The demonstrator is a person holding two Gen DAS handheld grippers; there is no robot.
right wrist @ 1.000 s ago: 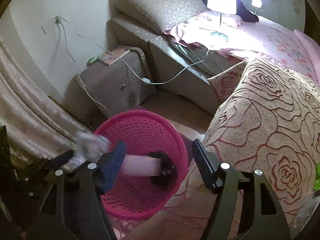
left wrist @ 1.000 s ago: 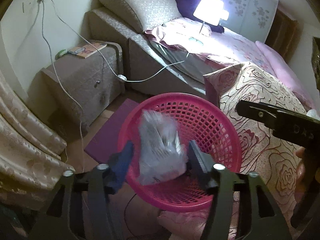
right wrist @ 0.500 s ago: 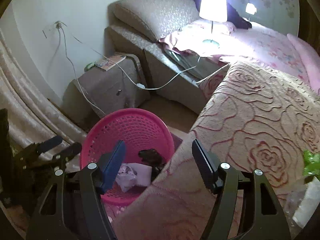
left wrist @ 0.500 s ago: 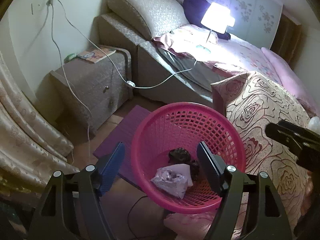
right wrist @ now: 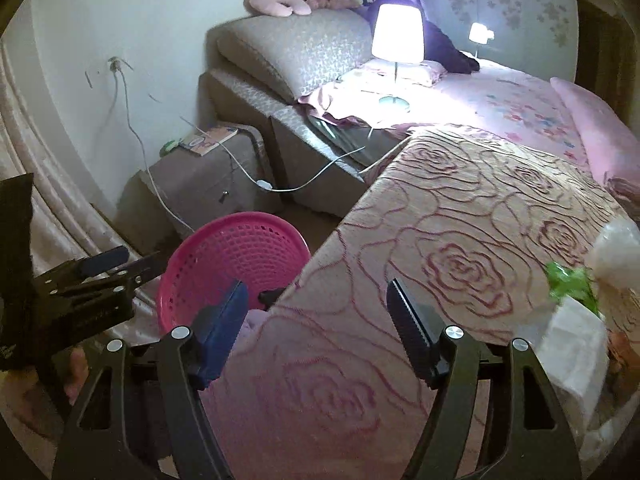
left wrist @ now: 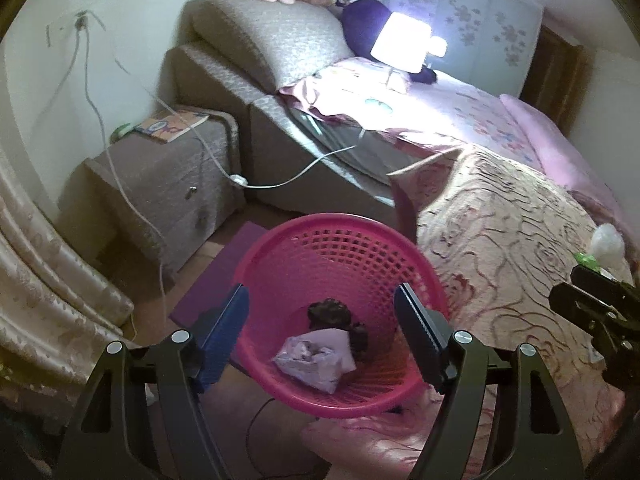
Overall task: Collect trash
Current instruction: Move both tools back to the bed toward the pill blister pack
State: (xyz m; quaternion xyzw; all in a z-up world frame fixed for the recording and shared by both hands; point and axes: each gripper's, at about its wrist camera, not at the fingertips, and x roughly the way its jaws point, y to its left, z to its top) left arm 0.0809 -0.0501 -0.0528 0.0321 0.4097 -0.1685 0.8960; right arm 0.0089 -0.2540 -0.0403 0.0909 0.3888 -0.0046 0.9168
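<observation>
In the pink basket [left wrist: 340,240] now lies the bag [left wrist: 310,364], dropped by the left tool [left wrist: 322,328].

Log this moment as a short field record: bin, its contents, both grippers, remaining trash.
bin: pink basket on the floor beside the bed
contents: crumpled plastic bag, pale wrapper, dark clump
left gripper: open, empty, over the basket; jaws have just been opening
right gripper: open, empty, over the rose-patterned bedspread
remaining trash: green and white wrappers on the bedspread, at the right gripper's right
</observation>
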